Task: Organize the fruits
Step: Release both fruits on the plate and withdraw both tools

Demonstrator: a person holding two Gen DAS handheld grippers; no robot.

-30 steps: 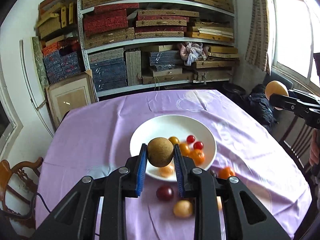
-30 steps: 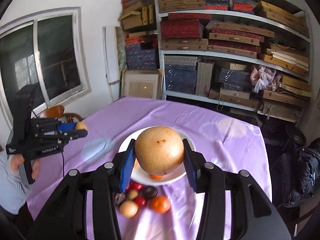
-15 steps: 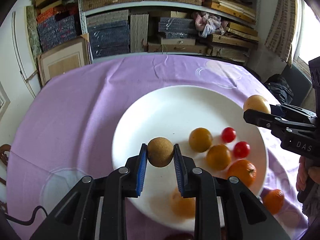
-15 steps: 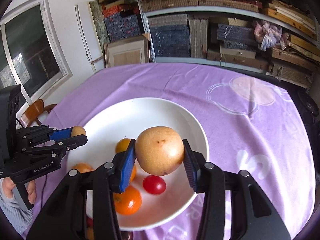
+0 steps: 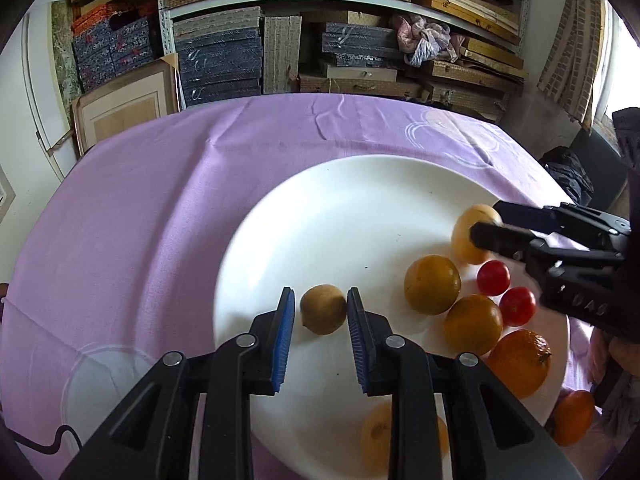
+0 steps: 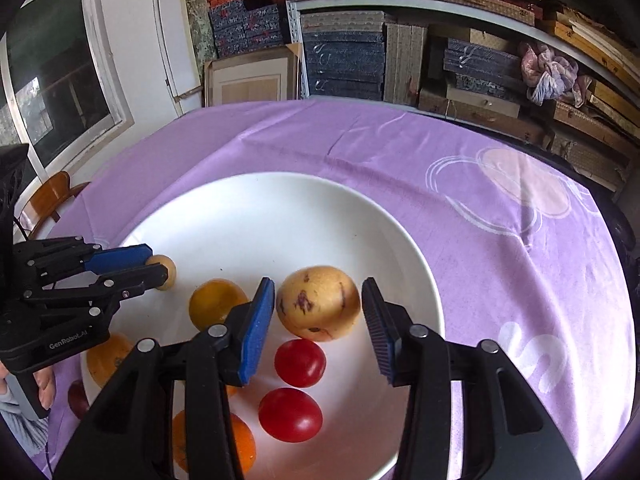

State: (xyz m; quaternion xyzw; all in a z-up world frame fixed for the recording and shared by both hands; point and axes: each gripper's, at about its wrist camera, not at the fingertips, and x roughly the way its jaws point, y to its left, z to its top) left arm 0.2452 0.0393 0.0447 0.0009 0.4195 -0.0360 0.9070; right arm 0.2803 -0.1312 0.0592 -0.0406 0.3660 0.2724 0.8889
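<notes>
A white plate point(image 5: 344, 208) point(image 6: 280, 216) sits on the purple tablecloth. My left gripper point(image 5: 320, 310) is open, its blue pads either side of a small brown kiwi point(image 5: 323, 309) that rests on the plate, with small gaps on both sides. My right gripper point(image 6: 319, 312) is open around a yellow pear point(image 6: 319, 307) resting on the plate. The pear point(image 5: 472, 236) also shows in the left wrist view, and the kiwi point(image 6: 165, 271) in the right wrist view. Yellow-orange fruits point(image 5: 432, 290), two red tomatoes point(image 6: 299, 362) and an orange point(image 5: 520, 362) lie on the plate.
A small orange point(image 5: 572, 416) and a dark red fruit point(image 6: 78, 398) lie on the cloth beside the plate. Shelves of boxes point(image 5: 280, 40) stand behind the table. A wooden chair point(image 6: 52, 196) is at the left edge, a window point(image 6: 52, 72) beyond it.
Both grippers came down to the plate. The left opened and let go of the kiwi; the right opened and let go of the pear. Both fruits now rest on the plate.
</notes>
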